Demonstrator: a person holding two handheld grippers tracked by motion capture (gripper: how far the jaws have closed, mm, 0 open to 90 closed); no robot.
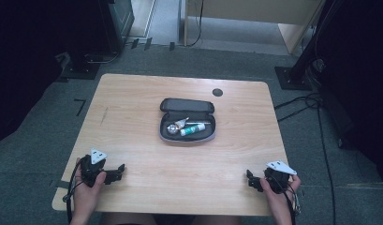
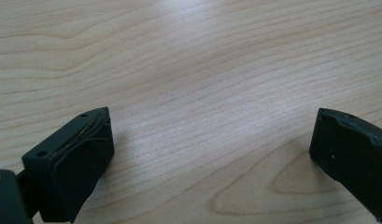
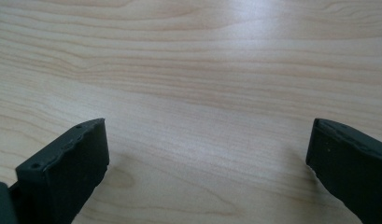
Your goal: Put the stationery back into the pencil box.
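An open dark pencil case (image 1: 187, 121) lies at the middle of the wooden table (image 1: 133, 126), its lid folded back. Inside it I see a white and green tube (image 1: 193, 130), a metallic round item (image 1: 173, 128) and a slim pen-like item (image 1: 198, 123). My left gripper (image 1: 115, 173) rests near the front left corner, held by a hand. My right gripper (image 1: 253, 181) rests near the front right corner, also hand-held. In the left gripper view the gripper (image 2: 212, 140) stands open over bare wood. In the right gripper view the gripper (image 3: 207, 144) is open too, with nothing between its jaws.
A small dark round mark (image 1: 217, 92) sits near the table's far edge. Cables (image 1: 301, 105) trail on the grey floor at the right. Dark stands (image 1: 292, 77) and equipment (image 1: 100, 28) flank the table's far side.
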